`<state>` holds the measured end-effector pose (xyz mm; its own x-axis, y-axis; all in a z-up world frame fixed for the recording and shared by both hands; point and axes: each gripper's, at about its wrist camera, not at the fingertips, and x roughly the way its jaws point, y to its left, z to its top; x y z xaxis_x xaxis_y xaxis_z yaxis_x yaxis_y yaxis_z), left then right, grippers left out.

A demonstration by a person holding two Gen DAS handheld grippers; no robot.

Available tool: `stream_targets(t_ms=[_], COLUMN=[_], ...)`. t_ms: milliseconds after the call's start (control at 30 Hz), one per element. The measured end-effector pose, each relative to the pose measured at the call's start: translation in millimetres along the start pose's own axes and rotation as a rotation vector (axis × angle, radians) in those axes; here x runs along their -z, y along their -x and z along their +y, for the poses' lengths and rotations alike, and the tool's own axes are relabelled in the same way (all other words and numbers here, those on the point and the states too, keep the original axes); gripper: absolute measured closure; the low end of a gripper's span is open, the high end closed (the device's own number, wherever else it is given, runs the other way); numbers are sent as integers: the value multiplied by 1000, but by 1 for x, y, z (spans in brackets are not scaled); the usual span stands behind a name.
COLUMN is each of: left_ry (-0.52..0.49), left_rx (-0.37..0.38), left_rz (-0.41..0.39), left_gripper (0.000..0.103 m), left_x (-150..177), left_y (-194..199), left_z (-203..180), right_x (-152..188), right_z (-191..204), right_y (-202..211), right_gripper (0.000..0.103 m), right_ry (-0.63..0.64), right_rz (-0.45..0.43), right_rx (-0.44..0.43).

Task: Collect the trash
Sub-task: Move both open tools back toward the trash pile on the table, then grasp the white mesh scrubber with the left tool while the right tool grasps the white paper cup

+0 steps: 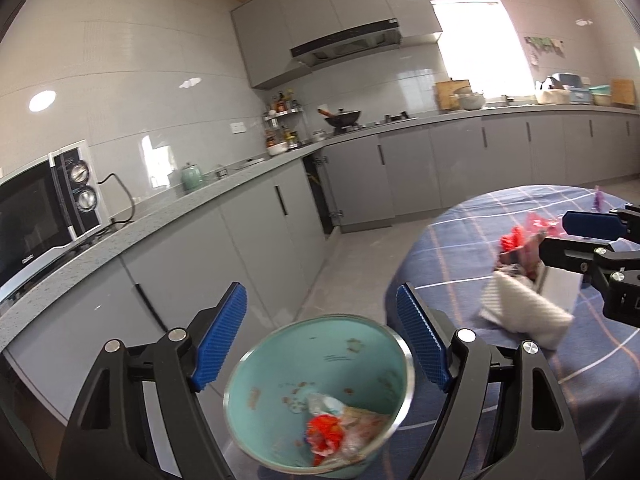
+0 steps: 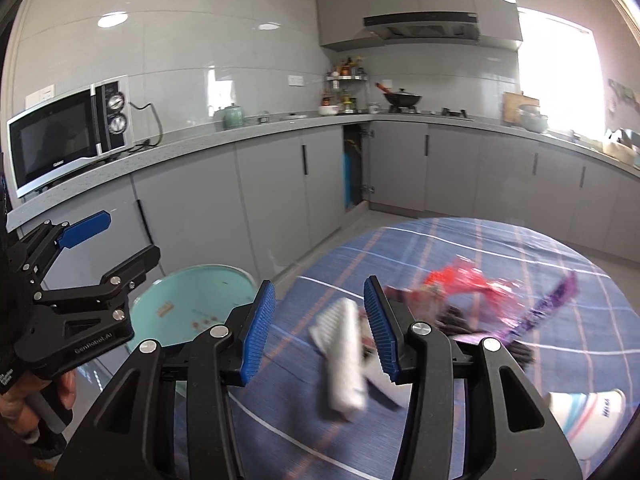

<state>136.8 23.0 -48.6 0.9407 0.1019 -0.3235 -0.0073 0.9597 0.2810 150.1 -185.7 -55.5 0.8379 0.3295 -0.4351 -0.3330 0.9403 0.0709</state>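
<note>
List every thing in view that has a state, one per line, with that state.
Left gripper: open, nothing between its pads, bin just below.
Right gripper: open, around the white wrapper, not pressing it.
Teal bin: tilted toward the camera, some wrappers inside.
White wrapper: lying on the table, blurred.
Red wrapper: crumpled on the table.
Corner cabinet door: open.
Microwave: door shut.

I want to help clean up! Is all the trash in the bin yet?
Not yet. Some wrappers already lie inside the teal bin. Both claws are open and hold nothing: the left claw is at the bin, the right claw points at the white crumpled paper. Left on the table: that paper, red wrappers and a purple wrapper.
</note>
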Motion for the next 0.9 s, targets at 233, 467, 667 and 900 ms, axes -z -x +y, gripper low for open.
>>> stream_targets(t_ms=[233, 467, 667, 900], left_ry=[-14, -67, -105, -147], left_rx=[70, 155, 214, 245], left_rz=[7, 10, 27, 82], left_gripper=[26, 25, 19, 17], left_x=[-4, -6, -4, 6], left_y=[-5, -11, -21, -40], left_z=[-39, -88, -125, -153], right_x=[19, 41, 57, 79], right_z=[-48, -100, -130, -156], right_y=[21, 54, 75, 82], right_gripper=[54, 53, 50, 48], right_ry=[-42, -94, -131, -182], right_rz=[18, 32, 44, 73], right_rx=[93, 222, 317, 351])
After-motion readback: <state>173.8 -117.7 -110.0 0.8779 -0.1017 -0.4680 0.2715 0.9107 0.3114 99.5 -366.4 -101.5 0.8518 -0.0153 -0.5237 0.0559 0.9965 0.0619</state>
